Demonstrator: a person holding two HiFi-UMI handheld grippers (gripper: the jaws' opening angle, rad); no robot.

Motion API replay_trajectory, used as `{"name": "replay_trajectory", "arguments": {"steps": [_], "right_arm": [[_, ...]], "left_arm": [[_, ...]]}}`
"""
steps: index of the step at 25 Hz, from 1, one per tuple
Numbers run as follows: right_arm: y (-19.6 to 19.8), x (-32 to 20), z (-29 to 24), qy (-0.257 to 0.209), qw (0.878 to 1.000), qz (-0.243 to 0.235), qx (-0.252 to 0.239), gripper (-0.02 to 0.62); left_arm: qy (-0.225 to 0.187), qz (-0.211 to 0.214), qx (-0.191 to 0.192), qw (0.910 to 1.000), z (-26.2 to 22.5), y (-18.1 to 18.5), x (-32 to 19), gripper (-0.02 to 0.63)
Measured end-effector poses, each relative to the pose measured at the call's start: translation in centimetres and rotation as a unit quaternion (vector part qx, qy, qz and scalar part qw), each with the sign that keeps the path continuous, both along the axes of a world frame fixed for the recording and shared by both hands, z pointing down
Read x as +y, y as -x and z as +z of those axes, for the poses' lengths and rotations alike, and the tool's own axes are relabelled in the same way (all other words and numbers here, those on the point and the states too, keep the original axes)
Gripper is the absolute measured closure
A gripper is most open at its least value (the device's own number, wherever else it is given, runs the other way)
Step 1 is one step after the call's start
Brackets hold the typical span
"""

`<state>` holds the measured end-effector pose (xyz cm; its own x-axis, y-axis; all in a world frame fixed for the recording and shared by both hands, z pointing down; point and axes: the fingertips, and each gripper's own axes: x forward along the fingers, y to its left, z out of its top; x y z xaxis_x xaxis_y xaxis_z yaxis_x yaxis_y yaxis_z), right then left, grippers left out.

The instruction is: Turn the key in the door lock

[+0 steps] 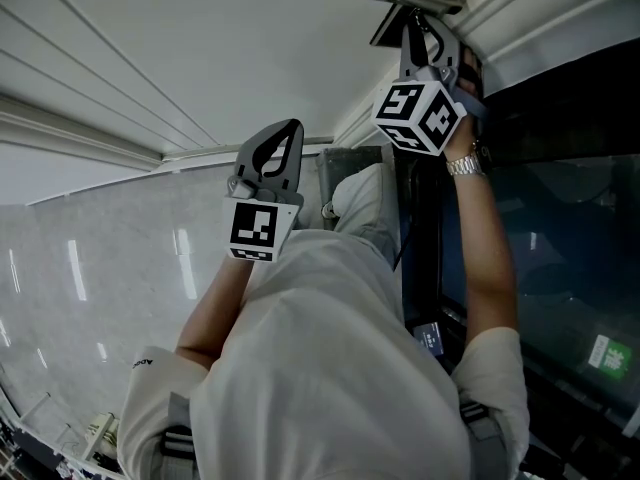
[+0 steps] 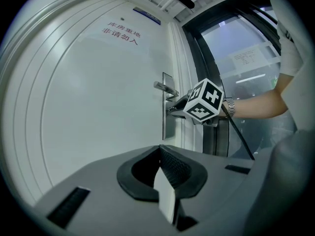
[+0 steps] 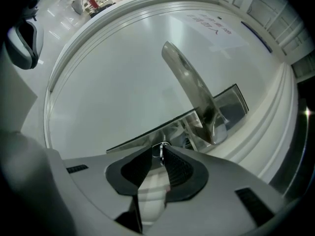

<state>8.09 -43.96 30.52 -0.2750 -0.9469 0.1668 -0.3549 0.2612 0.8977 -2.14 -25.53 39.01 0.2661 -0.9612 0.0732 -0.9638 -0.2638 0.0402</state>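
Door (image 2: pixel 88 97): white, filling the left of the left gripper view; red lettering is seen near its top.
Left gripper (image 1: pixel 285 133): held at centre left of the head view, apart from the door; its jaws are pressed together, with nothing between them.
Handle (image 3: pixel 189 80): a metal lever, mounted on the lock plate (image 3: pixel 231 104).
Right gripper (image 3: pixel 160 149): raised to the lock plate; jaws narrowed onto the key.
Key (image 3: pixel 159 153): at the lower centre of the right gripper view, pinched between the jaw tips at the plate, below and left of the handle.

Key (image 3: pixel 161 152) mostly buried between right gripper (image 3: pixel 160 149) jaws — keyhole covered.
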Motion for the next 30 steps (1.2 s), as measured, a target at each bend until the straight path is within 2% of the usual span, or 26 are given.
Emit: {"name": "replay_trajectory", "arguments": {"steps": [6, 12, 15, 18, 21, 26, 28, 30], "right_arm": [[-0.2, -0.1, -0.7, -0.002, 0.999, 0.008, -0.037, 0.574], [-0.4, -0.1, -1.1, 0.017, 0.992, 0.021, -0.120, 0.580], [-0.4, -0.1, -1.3, 0.045, 0.980, 0.028, -0.190, 0.581], [-0.6, -0.2, -1.4, 0.077, 0.958, 0.032, -0.274, 0.581], [-0.8, -0.4, -1.3, 0.109, 0.929, 0.033, -0.353, 0.583], [-1.2, -0.5, -1.3, 0.155, 0.881, 0.029, -0.445, 0.583], [-1.3, -0.6, -1.2, 0.178, 0.855, 0.027, -0.486, 0.583], [-1.5, -0.7, -1.1, 0.202, 0.821, 0.028, -0.534, 0.583]], "left_arm": [[0.003, 0.005, -0.002, 1.0000, 0.2, -0.2, -0.2, 0.597], [0.006, 0.007, -0.003, 1.0000, 0.3, -0.1, -0.3, 0.597], [0.007, 0.007, -0.004, 0.9999, 0.3, -0.2, -0.3, 0.597], [0.007, 0.007, -0.006, 0.9999, 0.3, -0.2, -0.3, 0.597], [0.009, 0.005, -0.006, 0.9999, 0.4, 0.0, -0.3, 0.597], [0.012, 0.003, -0.005, 0.9999, 0.5, 0.1, -0.2, 0.597], [0.013, 0.003, -0.005, 0.9999, 0.7, 0.0, -0.2, 0.597], [0.013, 0.004, -0.005, 0.9999, 0.7, 0.0, -0.3, 0.597]]}}
